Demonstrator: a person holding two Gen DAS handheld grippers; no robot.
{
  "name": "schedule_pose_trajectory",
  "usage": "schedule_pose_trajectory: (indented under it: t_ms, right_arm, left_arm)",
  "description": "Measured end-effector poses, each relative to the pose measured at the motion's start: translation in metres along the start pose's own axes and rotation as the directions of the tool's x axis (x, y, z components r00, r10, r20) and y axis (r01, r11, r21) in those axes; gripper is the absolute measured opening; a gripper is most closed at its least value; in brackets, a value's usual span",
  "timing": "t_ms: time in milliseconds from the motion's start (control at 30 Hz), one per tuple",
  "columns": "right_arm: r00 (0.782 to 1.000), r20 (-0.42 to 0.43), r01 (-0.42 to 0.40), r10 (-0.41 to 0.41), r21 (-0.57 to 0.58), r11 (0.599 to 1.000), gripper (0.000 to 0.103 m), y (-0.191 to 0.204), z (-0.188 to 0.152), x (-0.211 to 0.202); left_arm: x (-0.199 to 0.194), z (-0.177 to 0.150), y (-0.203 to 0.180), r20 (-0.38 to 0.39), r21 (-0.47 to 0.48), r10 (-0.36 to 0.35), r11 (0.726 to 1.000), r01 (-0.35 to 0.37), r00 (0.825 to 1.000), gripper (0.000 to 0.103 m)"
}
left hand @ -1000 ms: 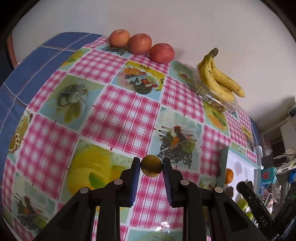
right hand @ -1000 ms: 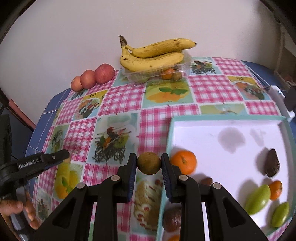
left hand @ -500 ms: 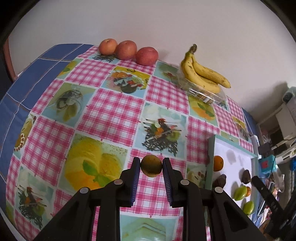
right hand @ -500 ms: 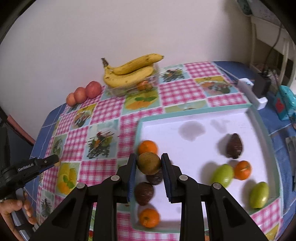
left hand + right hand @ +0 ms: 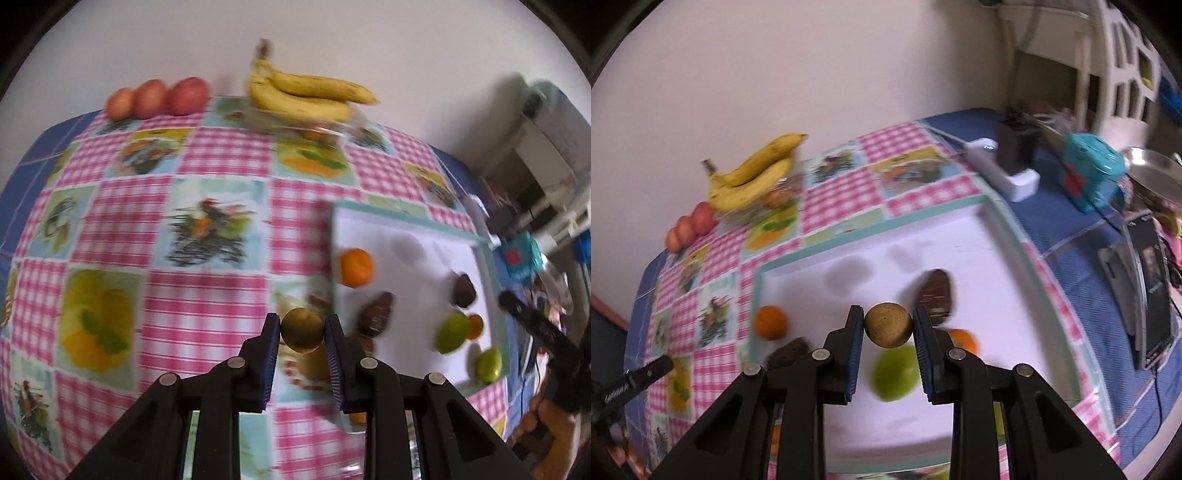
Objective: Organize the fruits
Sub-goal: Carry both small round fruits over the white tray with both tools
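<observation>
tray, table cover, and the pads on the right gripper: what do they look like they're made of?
Tray: likely plastic or coated board; matte white floor, teal rim, soft shadows, no glare.
Table cover: probably printed vinyl or oilcloth; flat pink check with fruit panels. Blur hides any weave.
Right gripper pads: blue, finely ribbed, rubber-like, on matte black hard plastic fingers, clamped on a round brownish fruit.

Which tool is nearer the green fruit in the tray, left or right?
Right. The right tool hangs above the tray, directly over the green fruit. The left tool sits over the tablecloth outside the tray's edge.
</observation>
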State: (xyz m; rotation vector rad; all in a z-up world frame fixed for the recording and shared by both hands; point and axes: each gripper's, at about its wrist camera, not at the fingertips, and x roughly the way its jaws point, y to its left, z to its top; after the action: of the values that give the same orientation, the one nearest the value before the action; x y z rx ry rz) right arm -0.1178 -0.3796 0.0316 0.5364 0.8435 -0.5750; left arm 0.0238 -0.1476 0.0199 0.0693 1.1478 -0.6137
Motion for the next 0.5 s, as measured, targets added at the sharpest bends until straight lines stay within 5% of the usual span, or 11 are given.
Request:
schedule_pose_trajectory:
  t_ms: [300, 500]
  right_arm:
    - [0.996, 0.011, 0.091, -0.092, 0.058, 0.994, 0.028, -0.05, 0.006, 0.009]
    - [0.995, -0.021, 0.102, -0.1, 0.067, 0.993, 0.028, -0.062, 0.006, 0.027]
  left_arm:
    - [0.031, -0.012, -0.058, -0.059, 0.089, -0.078, 0.993, 0.083, 0.995, 0.026]
    - [0.057, -0.022, -0.079, -0.102, 0.137, -0.055, 0.988, 0.069, 0.993, 0.026]
